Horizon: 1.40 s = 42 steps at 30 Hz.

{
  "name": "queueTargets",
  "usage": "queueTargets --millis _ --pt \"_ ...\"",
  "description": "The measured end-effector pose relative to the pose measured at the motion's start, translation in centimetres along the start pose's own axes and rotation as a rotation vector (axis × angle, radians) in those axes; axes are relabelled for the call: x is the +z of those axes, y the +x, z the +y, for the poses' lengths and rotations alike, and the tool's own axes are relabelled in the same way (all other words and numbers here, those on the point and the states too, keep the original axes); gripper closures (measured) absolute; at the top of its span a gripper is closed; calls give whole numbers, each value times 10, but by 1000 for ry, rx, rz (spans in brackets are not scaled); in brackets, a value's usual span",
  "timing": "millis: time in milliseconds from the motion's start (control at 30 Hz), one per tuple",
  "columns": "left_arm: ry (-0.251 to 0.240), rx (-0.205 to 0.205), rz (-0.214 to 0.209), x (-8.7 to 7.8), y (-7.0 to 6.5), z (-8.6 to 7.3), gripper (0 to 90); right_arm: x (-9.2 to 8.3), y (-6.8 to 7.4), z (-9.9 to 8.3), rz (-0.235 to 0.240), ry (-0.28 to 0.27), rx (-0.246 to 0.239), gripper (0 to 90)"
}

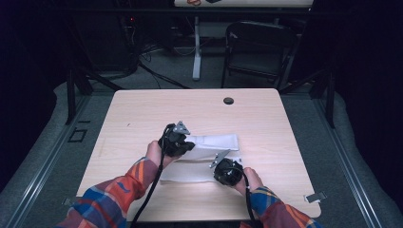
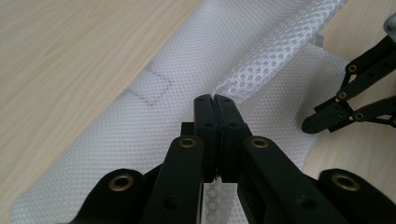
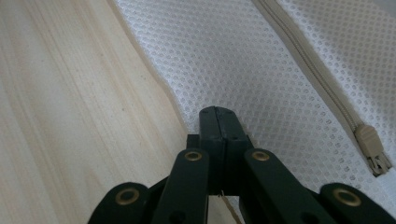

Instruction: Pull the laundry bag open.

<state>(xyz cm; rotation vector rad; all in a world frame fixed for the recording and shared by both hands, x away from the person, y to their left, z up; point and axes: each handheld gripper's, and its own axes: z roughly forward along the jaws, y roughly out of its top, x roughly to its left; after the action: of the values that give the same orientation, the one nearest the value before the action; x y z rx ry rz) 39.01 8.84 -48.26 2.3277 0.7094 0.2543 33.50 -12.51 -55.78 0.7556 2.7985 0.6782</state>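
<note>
White mesh zippered laundry bag lay flat mid-table on the pale wooden table, left gripper clamped on a lifted fold, right gripper clamped on its near edge — thin mesh could slip free or snag if pulled unevenly.

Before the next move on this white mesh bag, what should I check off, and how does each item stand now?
1. Left gripper shut on a mesh fold of the white mesh bag: ok.
2. Right gripper shut on the bag's edge: ok; mesh shows between its jaws.
3. Zipper pull free of both grippers: ok.
4. Zipper closed along its whole length: cannot tell.
5. Bag fully on the wooden table: ok.
6. Bag lying flat: not ok, one layer is lifted.
</note>
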Motion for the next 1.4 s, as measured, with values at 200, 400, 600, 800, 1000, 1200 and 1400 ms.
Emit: queueTargets --millis 200,400,600,800,1000,1200,1400 --pt "6 18 20 -4 4 8 891 -1 0 -1 15 12 -3 900" --pt "10 26 40 -8 10 17 891 -1 0 -1 26 7 3 900" --pt "12 37 62 -11 14 23 891 -2 1 -2 37 19 5 900" --pt "6 43 83 -12 17 30 892 -3 3 -2 49 28 12 900" --pt "0 46 104 -15 22 37 892 -4 5 -3 68 31 7 900" --pt "0 49 126 -19 27 44 892 -5 9 -4 90 44 3 900" --pt "4 57 156 -24 34 53 892 -8 10 -5 110 74 -15 900"
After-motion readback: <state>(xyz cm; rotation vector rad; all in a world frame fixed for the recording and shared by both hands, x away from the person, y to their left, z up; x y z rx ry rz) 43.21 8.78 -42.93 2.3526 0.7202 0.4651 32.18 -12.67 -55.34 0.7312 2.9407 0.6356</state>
